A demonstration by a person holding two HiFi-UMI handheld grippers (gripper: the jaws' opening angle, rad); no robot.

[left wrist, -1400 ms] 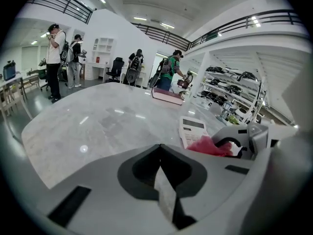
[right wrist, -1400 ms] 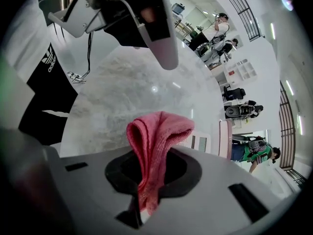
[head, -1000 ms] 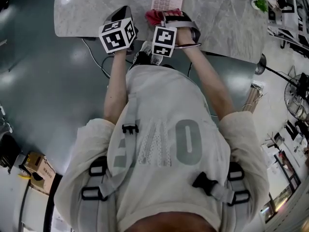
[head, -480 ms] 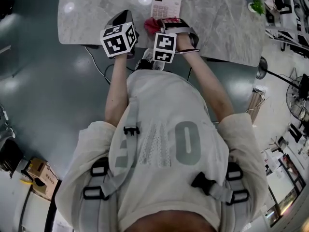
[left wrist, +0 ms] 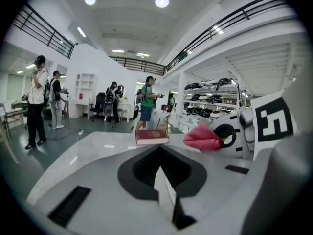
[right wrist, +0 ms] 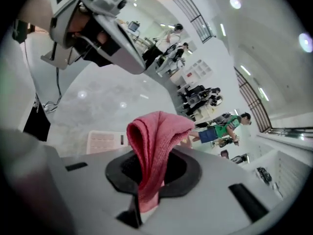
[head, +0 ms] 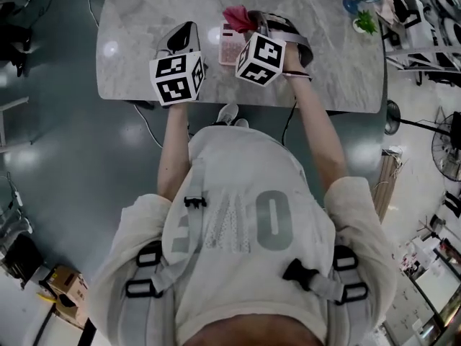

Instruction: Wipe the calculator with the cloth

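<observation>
A pale pink calculator [head: 229,45] lies flat on the marble table [head: 144,13], partly hidden by my right gripper; it also shows in the right gripper view [right wrist: 104,140] and edge-on in the left gripper view [left wrist: 152,136]. My right gripper [head: 248,21] is shut on a red cloth [head: 237,16] and holds it in the air above the calculator's far end. The cloth [right wrist: 152,151] hangs folded from the right gripper's jaws [right wrist: 149,182]. My left gripper [head: 181,36] hovers just left of the calculator, shut with nothing in it [left wrist: 160,154]. From there the cloth [left wrist: 203,137] shows to the right.
A small green plant [head: 366,21] and a blue object [head: 353,6] sit at the table's right end. The table's near edge [head: 216,101] runs just ahead of the person's body. A cable [head: 148,117] trails on the floor. Several people [left wrist: 39,102] stand far off.
Both grippers have risen and moved farther over the table. The right one has lifted the red cloth from beside the calculator's near end to above it.
</observation>
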